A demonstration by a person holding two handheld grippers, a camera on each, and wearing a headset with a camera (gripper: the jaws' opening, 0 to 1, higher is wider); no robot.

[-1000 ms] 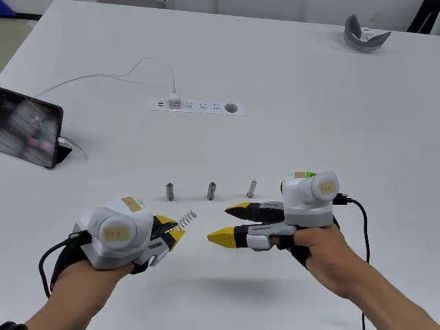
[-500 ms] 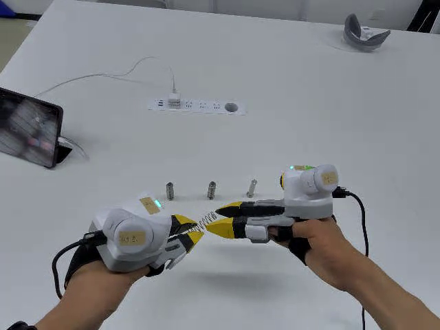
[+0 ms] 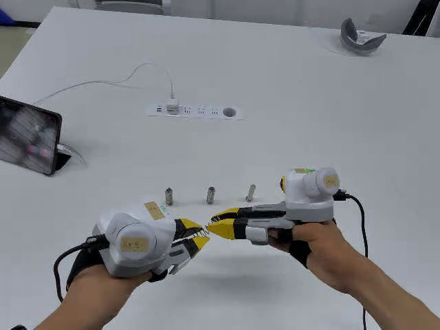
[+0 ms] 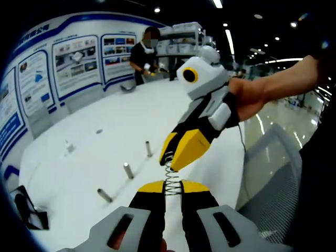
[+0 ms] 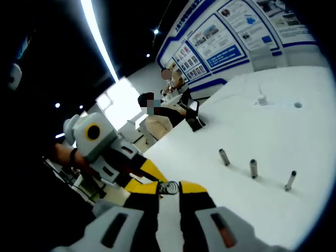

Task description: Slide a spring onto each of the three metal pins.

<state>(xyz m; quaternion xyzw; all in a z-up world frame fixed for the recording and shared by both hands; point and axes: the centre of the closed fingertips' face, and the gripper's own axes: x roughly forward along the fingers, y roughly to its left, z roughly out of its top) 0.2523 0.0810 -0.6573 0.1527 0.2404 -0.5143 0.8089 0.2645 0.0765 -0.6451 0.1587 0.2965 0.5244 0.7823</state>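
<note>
A small steel spring (image 3: 201, 233) (image 4: 169, 169) spans the gap between my two grippers, low over the table. My left gripper (image 3: 195, 235) (image 4: 171, 187) is shut on its near end. My right gripper (image 3: 216, 225) (image 5: 168, 187) comes in from the right and is shut on its far end (image 5: 169, 187). Three short metal pins stand in a row just beyond: left pin (image 3: 168, 196), middle pin (image 3: 211, 195), right pin (image 3: 251, 192). The left and middle pins look thicker and ribbed. The right pin (image 5: 290, 180) is thin and leans a little.
A white power strip (image 3: 196, 110) with a plugged-in cable lies further back. A dark tablet (image 3: 27, 135) leans at the left edge. A grey curved object (image 3: 361, 36) sits at the far right. People stand beyond the table (image 4: 144, 55).
The right gripper has moved left and closed its jaws on the spring's free end. The left gripper has come slightly right with the spring.
</note>
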